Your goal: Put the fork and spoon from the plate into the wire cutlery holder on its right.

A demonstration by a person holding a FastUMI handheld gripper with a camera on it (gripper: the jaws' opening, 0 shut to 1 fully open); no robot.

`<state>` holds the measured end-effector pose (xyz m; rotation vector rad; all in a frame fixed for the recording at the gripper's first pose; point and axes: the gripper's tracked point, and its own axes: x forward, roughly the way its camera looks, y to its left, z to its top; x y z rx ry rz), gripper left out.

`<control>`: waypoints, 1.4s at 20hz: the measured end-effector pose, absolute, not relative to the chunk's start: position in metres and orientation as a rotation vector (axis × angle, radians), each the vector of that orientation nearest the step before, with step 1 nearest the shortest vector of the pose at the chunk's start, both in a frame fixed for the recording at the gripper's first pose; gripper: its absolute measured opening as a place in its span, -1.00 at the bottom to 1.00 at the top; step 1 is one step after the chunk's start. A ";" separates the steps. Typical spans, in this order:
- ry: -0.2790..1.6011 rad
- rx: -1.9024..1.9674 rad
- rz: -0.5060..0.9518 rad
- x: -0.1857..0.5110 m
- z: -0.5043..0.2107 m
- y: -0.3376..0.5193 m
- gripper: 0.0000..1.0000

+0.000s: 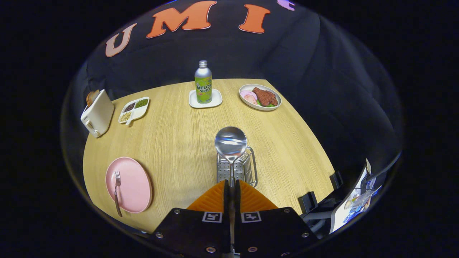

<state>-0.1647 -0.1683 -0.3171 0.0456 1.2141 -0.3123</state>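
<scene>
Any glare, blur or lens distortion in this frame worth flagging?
Gripper view: strong fisheye bending, the straight edges of the light wooden table curve; bright glare on the bowl of the shiny metal spoon clamped in the gripper above the wire cutlery holder; the metal fork on the round pink plate stays sharp.

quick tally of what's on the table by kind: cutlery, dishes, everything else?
Cutlery: 2, spoon clamped between the fingers above the wire cutlery holder, fork on the pink plate
Dishes: 4, pink plate, food plate, divided dish, coaster
Other: 3, holder, soda bottle, toaster
Total: 9
</scene>
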 end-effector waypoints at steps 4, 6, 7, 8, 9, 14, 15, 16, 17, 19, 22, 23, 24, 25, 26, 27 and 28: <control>1.254 0.025 -0.311 -0.171 -0.331 -0.175 -0.89; 1.264 0.020 -0.314 -0.171 -0.335 -0.179 -0.87; 1.267 0.024 -0.314 -0.170 -0.336 -0.181 -0.87; 1.270 0.027 -0.311 -0.168 -0.337 -0.182 -0.87; 1.274 0.027 -0.308 -0.167 -0.339 -0.184 -0.87; 1.243 0.004 -0.311 -0.151 -0.342 -0.195 -0.85; 1.231 0.005 -0.311 -0.147 -0.340 -0.197 -0.85; 1.216 0.014 -0.312 -0.142 -0.339 -0.197 -0.85; 1.196 0.025 -0.311 -0.137 -0.337 -0.198 -0.84; 1.119 0.058 -0.304 -0.120 -0.326 -0.196 -0.84; 0.936 0.090 -0.316 -0.089 -0.298 -0.196 -0.84; 0.860 0.088 -0.330 -0.079 -0.287 -0.198 -0.83; 0.797 0.088 -0.341 -0.070 -0.276 -0.198 -0.82; 0.736 0.089 -0.347 -0.064 -0.264 -0.196 -0.82; 0.681 0.080 -0.350 -0.058 -0.252 -0.194 -0.82; 0.640 0.060 -0.359 -0.053 -0.243 -0.193 -0.82; 0.620 0.040 -0.378 -0.053 -0.238 -0.192 -0.75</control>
